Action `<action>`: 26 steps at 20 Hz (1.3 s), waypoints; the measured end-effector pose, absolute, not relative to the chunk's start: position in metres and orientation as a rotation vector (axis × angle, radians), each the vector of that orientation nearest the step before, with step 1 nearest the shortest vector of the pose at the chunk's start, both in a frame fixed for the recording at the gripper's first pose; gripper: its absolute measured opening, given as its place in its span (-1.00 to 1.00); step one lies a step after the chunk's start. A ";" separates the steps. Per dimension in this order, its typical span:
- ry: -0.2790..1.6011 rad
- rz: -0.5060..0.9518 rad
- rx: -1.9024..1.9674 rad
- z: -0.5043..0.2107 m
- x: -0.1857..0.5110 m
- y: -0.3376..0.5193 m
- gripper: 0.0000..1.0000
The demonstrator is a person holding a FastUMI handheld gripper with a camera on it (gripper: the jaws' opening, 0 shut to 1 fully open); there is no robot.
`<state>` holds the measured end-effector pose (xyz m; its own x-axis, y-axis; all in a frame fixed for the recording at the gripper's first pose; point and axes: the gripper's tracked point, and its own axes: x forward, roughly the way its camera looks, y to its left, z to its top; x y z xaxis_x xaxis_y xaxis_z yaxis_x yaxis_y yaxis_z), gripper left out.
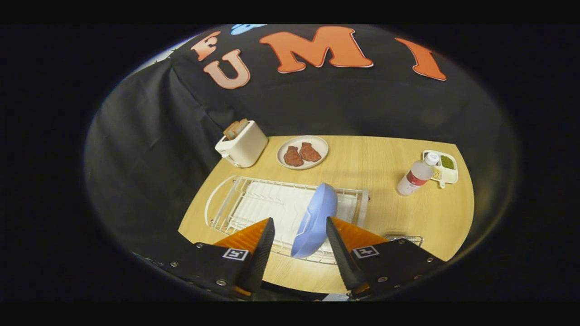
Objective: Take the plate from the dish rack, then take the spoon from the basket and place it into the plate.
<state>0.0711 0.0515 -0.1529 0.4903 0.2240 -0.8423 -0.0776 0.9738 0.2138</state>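
- Claw (299,235) spread wide, gripping nothing, poised above blue plate (316,220).
- Plate upright in dish rack (235,203), not yet taken.
- Spoon step likewise pending; basket (404,238) just beyond right finger.

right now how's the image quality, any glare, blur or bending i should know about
Gripper view: fisheye bends the table edge into a curve; glare whitens the dish rack mat; the blue plate stands sharp just ahead of the open fingers; the booth wall is dim.
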 end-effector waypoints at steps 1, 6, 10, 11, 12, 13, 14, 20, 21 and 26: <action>1.071 0.174 0.135 -0.163 0.071 0.049 0.35; 1.156 0.142 0.103 -0.200 0.079 0.052 0.06; 1.190 0.097 0.043 -0.219 0.082 0.044 0.04; 1.201 0.077 0.033 -0.225 0.082 0.042 0.04; 1.218 0.058 0.016 -0.233 0.081 0.041 0.04; 1.234 0.035 0.007 -0.240 0.080 0.038 0.04; 1.241 0.004 0.002 -0.243 0.081 0.035 -0.11; 1.163 -0.118 -0.055 -0.221 0.097 0.019 -0.36; 1.159 -0.127 -0.073 -0.219 0.098 0.020 -0.38; 1.103 -0.229 -0.144 -0.199 0.114 -0.003 -0.49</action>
